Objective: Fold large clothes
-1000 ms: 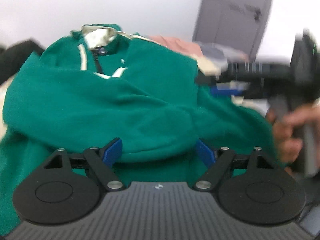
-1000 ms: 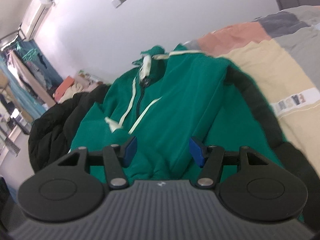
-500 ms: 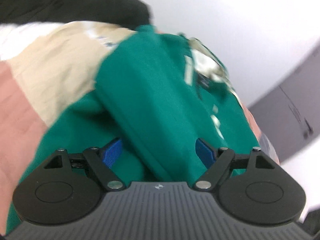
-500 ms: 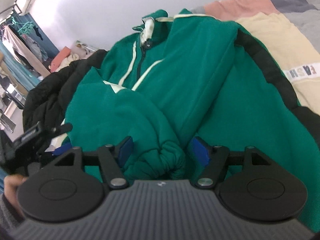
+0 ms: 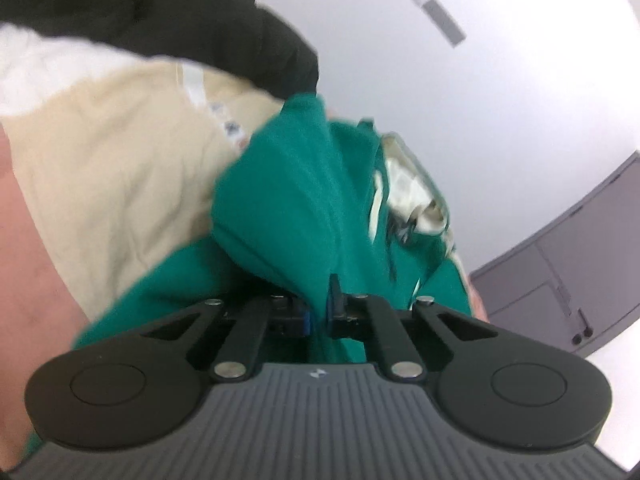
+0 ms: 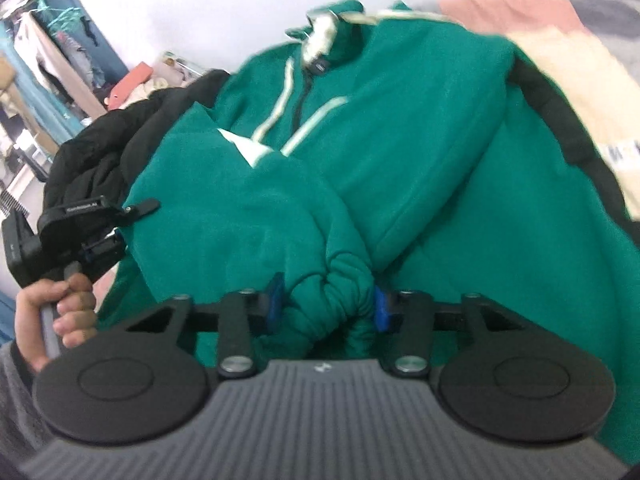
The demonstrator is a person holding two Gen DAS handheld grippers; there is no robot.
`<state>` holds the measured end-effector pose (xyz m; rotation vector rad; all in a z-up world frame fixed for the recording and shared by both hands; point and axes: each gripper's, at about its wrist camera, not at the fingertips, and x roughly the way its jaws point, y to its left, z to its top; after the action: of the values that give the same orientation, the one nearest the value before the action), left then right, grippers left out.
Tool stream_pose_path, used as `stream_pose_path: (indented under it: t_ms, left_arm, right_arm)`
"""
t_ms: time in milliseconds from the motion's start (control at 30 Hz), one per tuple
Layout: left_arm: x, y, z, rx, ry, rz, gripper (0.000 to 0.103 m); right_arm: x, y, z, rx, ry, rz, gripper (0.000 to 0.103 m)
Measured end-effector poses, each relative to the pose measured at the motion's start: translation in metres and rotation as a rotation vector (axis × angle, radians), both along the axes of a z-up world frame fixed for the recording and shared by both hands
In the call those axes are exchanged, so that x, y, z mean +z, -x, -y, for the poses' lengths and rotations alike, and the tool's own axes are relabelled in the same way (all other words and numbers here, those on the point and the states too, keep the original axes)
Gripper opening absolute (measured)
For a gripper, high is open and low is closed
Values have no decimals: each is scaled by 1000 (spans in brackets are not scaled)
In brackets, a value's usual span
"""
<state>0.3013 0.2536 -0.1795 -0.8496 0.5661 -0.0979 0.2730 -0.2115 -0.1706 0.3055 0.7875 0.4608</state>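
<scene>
Green hoodie (image 6: 420, 128) lies spread on the bed w/ a beige blanket (image 5: 120, 168) under it and a black jacket (image 6: 92, 152) just beside its left edge; one sleeve is folded across the front. Left gripper (image 5: 318, 314) is clamped tight on a fold of the hoodie's fabric at that edge, held by the person's hand (image 6: 56, 312). Right gripper (image 6: 326, 306) has the bunched sleeve cuff (image 6: 332, 292) betw. its blue pads, jaws closing, pads at the cuff's sides.
</scene>
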Motion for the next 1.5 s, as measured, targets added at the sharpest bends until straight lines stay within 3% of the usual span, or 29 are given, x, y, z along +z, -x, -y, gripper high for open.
stream_pose_path:
  t_ms: [200, 467, 567, 633, 800, 933, 1000, 1133, 1300, 1367, 1500]
  left_arm:
    - [11, 5, -29, 93, -13, 16, 8]
    - [-6, 1, -32, 82, -114, -85, 11]
    - [-1, 3, -30, 89, -164, -106, 28]
    - [5, 6, -26, 88, -201, -119, 51]
    - [35, 24, -3, 38, -351, -71, 64]
    - [55, 45, 23, -9, -460, -19, 70]
    - [63, 56, 38, -37, -501, 5, 71]
    - [70, 74, 68, -115, -556, 54, 72]
    - [60, 77, 97, -220, -543, 48, 72]
    - [55, 74, 105, -251, -551, 36, 72]
    - [43, 67, 110, -317, -524, -4, 72]
  right_arm:
    - [19, 9, -14, 80, -72, 87, 41]
    - [-6, 4, -50, 148, 86, 19, 42]
    - [-6, 1, -43, 139, 53, -4, 43]
    - [-4, 3, -39, 135, 36, -1, 44]
    - [5, 15, -41, 132, 73, 73, 50]
    - [16, 22, -42, 119, 95, 159, 67]
    - [21, 26, -41, 111, 94, 198, 70]
    - [29, 31, -43, 115, 98, 253, 70]
    - [27, 28, -48, 134, 124, 252, 69]
    - [24, 26, -51, 132, 142, 239, 54]
    - [16, 20, -55, 143, 163, 205, 44]
